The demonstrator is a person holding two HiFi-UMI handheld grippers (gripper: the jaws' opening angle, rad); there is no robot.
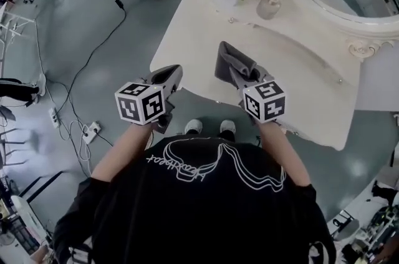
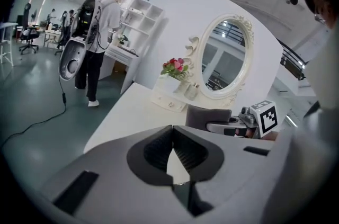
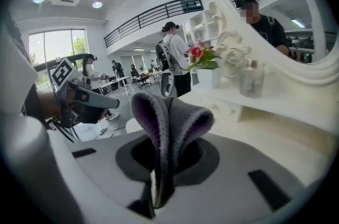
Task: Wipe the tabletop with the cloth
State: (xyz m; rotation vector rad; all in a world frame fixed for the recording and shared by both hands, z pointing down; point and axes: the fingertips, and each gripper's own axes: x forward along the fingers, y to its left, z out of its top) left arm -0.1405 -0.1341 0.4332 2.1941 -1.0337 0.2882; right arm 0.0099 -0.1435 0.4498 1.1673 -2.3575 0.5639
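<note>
Grey folded fleece cloth [image 1: 232, 61] | pinched in right gripper [image 3: 161, 178] above white tabletop's [image 1: 187, 32] near edge | long axis runs along the jaws, free fold pointing toward far edge | step: likely poised to wipe; next: press fold down, sweep | left gripper [image 2: 172, 150]: jaws together, empty, at near-left corner

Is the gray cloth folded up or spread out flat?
Folded up. The cloth bunches in upright folds, pinched between the right gripper's jaws, not laid flat on the tabletop.
</note>
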